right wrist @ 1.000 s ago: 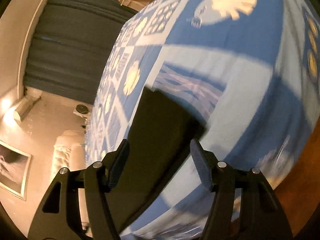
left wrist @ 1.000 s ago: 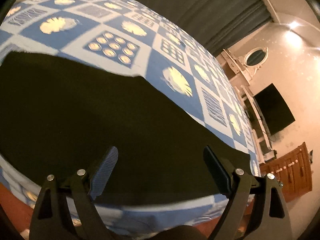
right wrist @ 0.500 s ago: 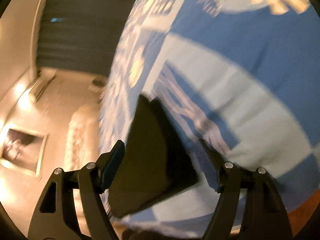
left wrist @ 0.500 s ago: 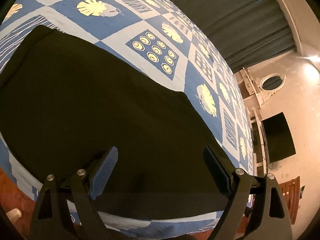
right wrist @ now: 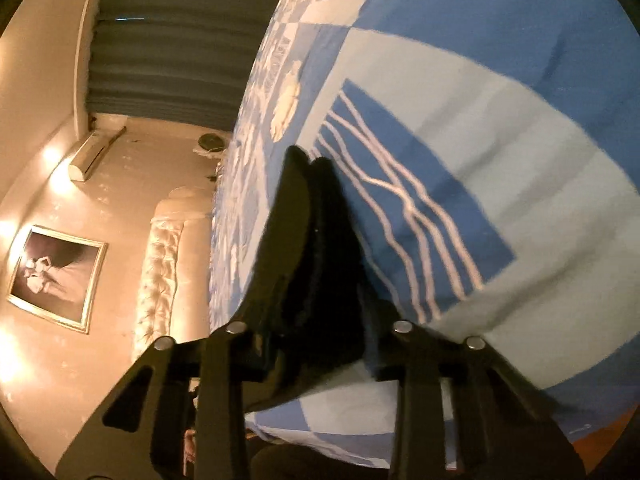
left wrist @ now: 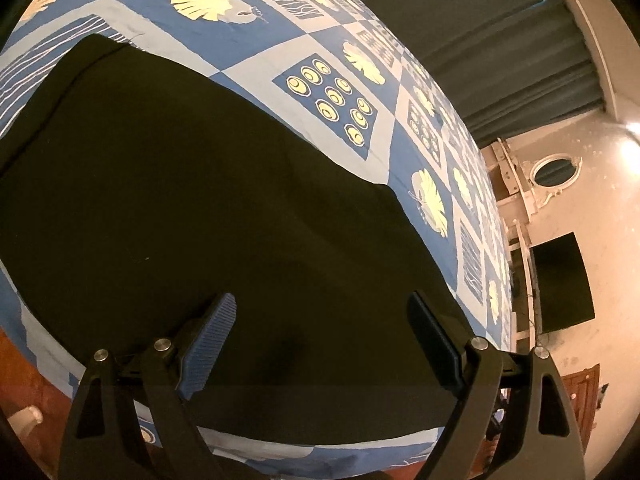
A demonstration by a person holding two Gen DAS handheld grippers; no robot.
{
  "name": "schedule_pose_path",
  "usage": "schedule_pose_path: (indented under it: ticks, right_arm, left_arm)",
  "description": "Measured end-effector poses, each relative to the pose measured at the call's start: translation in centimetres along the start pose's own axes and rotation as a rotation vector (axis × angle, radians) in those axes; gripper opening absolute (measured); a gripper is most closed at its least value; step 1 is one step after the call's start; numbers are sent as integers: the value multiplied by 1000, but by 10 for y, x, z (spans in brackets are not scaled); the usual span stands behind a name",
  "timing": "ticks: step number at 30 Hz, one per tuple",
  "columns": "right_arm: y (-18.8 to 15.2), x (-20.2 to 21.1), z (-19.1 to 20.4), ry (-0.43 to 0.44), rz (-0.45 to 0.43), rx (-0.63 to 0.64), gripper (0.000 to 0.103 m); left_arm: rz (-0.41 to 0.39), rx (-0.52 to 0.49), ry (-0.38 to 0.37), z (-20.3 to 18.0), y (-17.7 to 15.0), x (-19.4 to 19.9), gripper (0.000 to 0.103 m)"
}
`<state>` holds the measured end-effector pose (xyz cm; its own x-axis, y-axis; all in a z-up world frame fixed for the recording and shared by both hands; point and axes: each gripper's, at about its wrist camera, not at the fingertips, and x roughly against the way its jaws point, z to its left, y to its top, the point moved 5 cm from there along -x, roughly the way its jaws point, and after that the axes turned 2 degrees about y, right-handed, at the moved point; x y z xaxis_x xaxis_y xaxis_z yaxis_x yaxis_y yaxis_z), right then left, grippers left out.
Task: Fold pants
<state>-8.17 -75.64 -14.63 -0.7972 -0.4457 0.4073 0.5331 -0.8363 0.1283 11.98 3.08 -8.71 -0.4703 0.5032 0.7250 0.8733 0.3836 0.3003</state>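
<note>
The black pants (left wrist: 192, 208) lie spread flat on the bed (left wrist: 332, 40), over a blue-and-white patterned bedspread, close to the bed's near edge. In the left wrist view they fill most of the frame as one dark sheet, so dim that seams, legs and waistband cannot be told apart; the cloth runs out of the picture at the left. The left gripper (left wrist: 320, 340) hovers over the near edge of the pants with its jaws wide apart and nothing pressed between them, though whether its tips touch the fabric is hard to say. In the right wrist view the right gripper (right wrist: 320, 304) is at an end of the pants, its jaws closing with a raised ridge of black cloth (right wrist: 316, 240) between them; the pads themselves are lost in the dark fabric, but they seem to be pinching it. That view is tilted and partly smeared, with the bedspread's wavy-line square just beside the bunched cloth. Behind the bed are dark curtains (left wrist: 480, 40), a tufted headboard (right wrist: 160, 264), a framed picture (right wrist: 56, 276) and a wall air conditioner (right wrist: 90, 156).
</note>
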Motion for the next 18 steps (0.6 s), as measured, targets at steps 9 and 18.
schedule_pose_path:
  ticks: [9, 18]
  right_arm:
    - [-5, -8, 3, 101, 104, -1, 70]
    - [24, 4, 5, 26, -137, 21, 76]
  left_arm:
    - [7, 15, 4, 3, 0, -1, 86]
    - [11, 15, 2, 2, 0, -3, 86]
